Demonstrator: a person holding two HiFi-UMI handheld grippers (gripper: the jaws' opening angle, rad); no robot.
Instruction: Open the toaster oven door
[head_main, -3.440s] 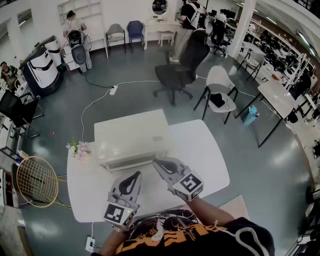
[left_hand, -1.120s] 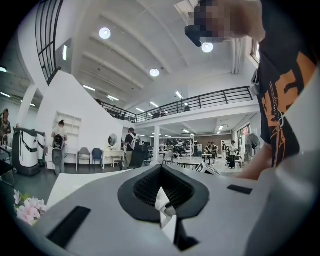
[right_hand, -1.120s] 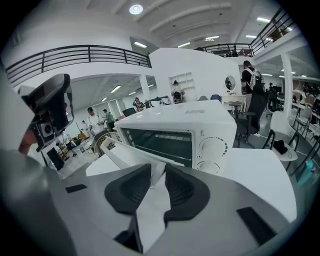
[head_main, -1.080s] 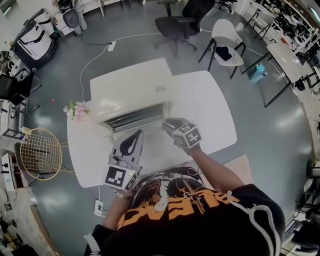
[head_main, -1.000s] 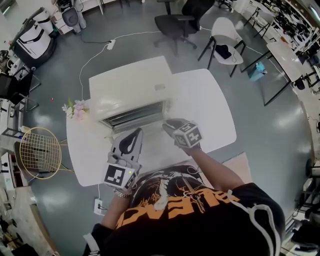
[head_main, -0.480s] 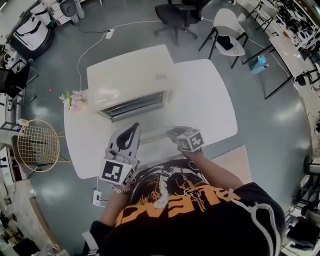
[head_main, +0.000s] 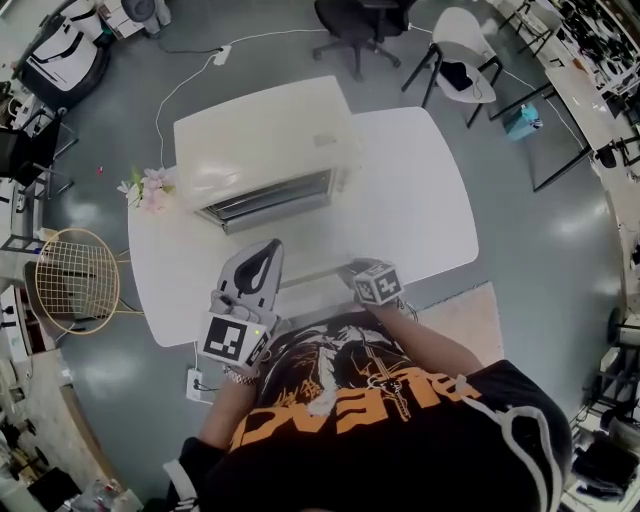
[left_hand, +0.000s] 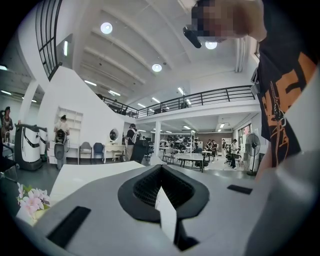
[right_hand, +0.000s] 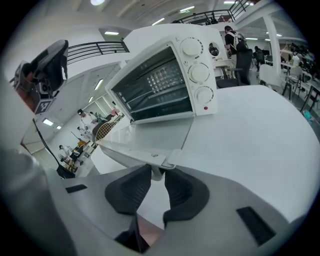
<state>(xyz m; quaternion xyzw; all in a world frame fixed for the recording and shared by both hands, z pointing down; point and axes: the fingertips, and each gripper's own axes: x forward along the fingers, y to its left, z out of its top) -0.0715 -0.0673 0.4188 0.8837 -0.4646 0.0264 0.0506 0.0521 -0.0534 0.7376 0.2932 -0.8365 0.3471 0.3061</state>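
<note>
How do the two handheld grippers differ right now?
Jaws of the right gripper are closing on the oven door handle; those of the left gripper are together, empty. The right gripper reaches the lowered door; the left gripper touches nothing. Both are grey with a marker cube.

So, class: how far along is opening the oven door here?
Done: the door lies folded down almost flat, and the oven is open to view. In hand: the right claw, jaws closing, has the door's handle between them. The left claw is shut and empty. Left: probably only letting go of the handle.
</note>
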